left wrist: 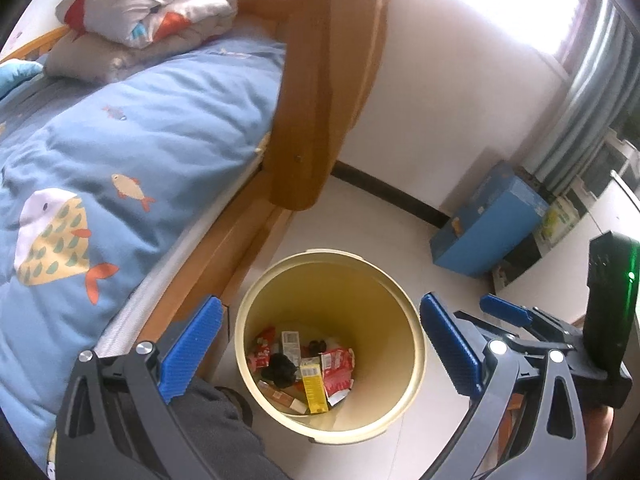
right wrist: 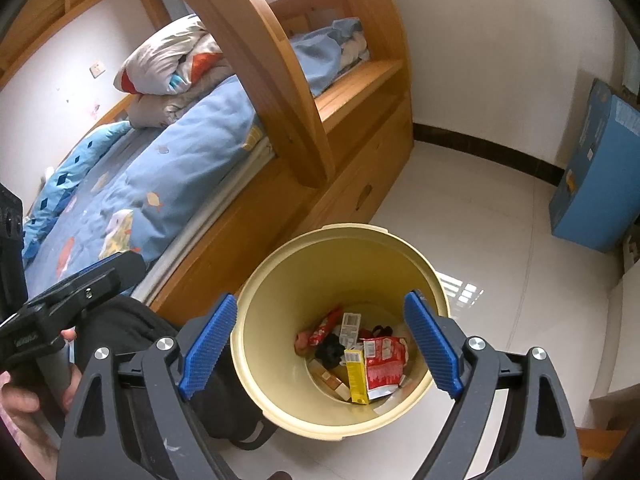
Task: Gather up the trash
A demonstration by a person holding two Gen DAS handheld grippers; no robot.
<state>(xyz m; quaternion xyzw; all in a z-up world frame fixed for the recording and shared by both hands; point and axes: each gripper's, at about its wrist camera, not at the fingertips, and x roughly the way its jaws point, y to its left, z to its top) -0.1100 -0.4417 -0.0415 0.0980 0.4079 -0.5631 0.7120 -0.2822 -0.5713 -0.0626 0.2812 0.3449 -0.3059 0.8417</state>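
Setting: bedroom, pale glossy tile floor [right wrist: 480, 216], white wall with dark skirting.

Wooden bed frame [right wrist: 280, 80], curved upright post; blue fish-print quilt [left wrist: 120, 152] spread on the mattress; folded grey patterned quilt [left wrist: 152, 4] stacked at the far end.

Blue cardboard box [right wrist: 592, 184], standing on the floor by the wall, well apart from the bin.

Cream round bin [right wrist: 280, 320], upright on the floor just beside the bed frame. Contents, lying on the bottom: yellow carton [right wrist: 357, 376], red wrapper [right wrist: 382, 368], black crumpled item [right wrist: 331, 346], small white barcoded box [right wrist: 350, 325], further red and brown packets beneath.

Left gripper [left wrist: 320, 348]: above the bin, jaws spread wide, nothing between them; blue ribbed pads.

Right gripper [right wrist: 320, 350]: above the bin, jaws spread wide, nothing between them; also visible at the right edge of the left wrist view.

Dark fabric bundle [right wrist: 132, 328], on the floor between bin and bed; what it is cannot be told.
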